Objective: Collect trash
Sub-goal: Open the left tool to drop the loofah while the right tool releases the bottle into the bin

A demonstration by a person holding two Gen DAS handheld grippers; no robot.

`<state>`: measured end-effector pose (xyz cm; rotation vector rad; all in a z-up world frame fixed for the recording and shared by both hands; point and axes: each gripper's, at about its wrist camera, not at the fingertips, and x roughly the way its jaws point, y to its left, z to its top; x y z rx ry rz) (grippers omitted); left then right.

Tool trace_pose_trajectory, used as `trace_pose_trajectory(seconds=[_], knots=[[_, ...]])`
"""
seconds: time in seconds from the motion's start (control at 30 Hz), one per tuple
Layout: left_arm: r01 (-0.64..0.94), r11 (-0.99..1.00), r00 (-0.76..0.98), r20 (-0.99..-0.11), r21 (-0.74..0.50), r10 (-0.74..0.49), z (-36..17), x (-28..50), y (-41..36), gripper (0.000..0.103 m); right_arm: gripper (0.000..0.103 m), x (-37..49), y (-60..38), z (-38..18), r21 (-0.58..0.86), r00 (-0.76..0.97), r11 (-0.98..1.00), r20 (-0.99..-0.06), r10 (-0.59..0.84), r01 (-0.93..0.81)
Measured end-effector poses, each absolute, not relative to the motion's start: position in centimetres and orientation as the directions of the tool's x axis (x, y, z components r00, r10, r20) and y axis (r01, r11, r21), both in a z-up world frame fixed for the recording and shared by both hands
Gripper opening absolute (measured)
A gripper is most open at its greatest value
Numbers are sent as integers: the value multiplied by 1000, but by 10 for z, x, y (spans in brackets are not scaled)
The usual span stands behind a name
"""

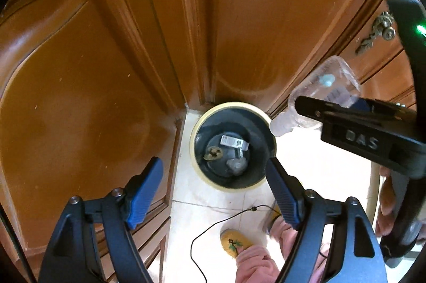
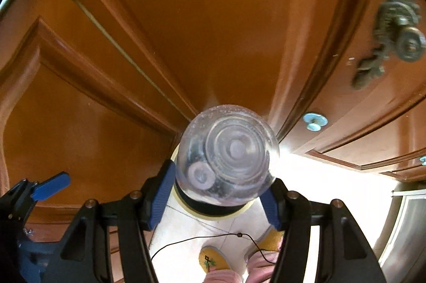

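Blue-padded jaws of the left gripper [image 1: 214, 192] stand spread and empty at the bottom of the left wrist view, hanging over the trash bin [image 1: 195, 133], a dark round can with a cream rim on the tiled floor [image 1: 314, 163] in the corner of the wooden cabinet doors [image 1: 80, 96]. Scraps already lie at its bottom. At the right of that frame the right gripper [image 2: 217, 192] pinches a clear plastic bottle [image 1: 316, 101], neck tilted down toward the rim. Judging by this, the drop-off is in hand; next, the bottle's neck should come fully over the opening before the jaws part.
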<state>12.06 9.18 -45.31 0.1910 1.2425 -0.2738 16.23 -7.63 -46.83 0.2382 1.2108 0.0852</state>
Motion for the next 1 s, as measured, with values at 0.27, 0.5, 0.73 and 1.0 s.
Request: trace_pose_trajectory(seconds=[0.27, 0.5, 0.73, 1.0], knots=[[295, 955, 289, -953, -1, -90, -444, 112, 100, 78, 61, 172, -60, -482, 172, 281, 984, -947, 153, 45], [311, 950, 292, -950, -11, -106, -440, 113, 97, 81, 61, 167, -53, -473, 200, 288, 979, -941, 179, 45], [341, 940, 299, -948, -2, -110, -433, 110, 88, 81, 66, 165, -51, -461, 212, 319, 976, -929, 187, 47], [331, 944, 289, -950, -12, -114, -408, 108, 84, 81, 66, 151, -63, -430, 218, 310, 972, -933, 182, 87]])
